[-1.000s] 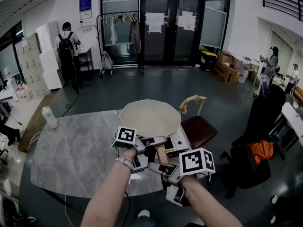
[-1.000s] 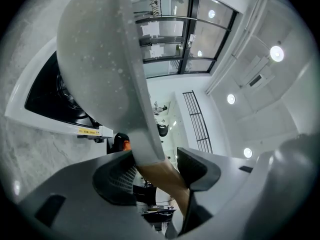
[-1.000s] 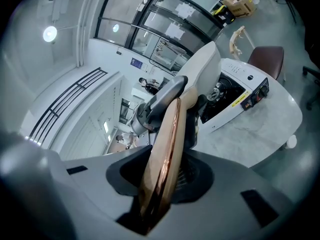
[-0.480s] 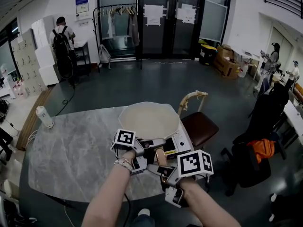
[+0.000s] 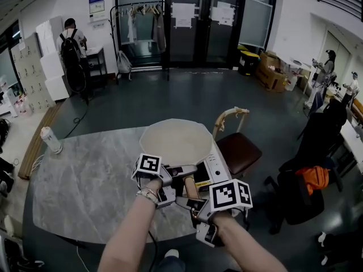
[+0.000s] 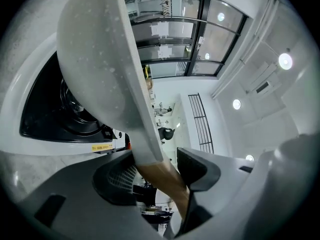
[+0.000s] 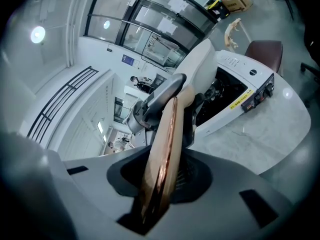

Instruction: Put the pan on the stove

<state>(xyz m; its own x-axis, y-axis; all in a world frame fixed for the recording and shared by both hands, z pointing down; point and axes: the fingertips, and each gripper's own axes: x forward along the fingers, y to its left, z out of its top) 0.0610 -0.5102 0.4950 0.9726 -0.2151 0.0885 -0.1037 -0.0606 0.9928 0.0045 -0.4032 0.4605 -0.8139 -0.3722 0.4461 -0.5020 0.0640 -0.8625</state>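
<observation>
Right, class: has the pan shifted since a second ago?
No, not noticeably. In the head view the pan covers the stove just as before, with the same strip of the stove's control panel showing past its right rim.

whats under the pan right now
The white stove, sitting on the grey table. From the head view the pan covers nearly all of it; only its right edge shows. The left gripper view shows its black burner below the pan's base. Contact cannot be told.
</observation>
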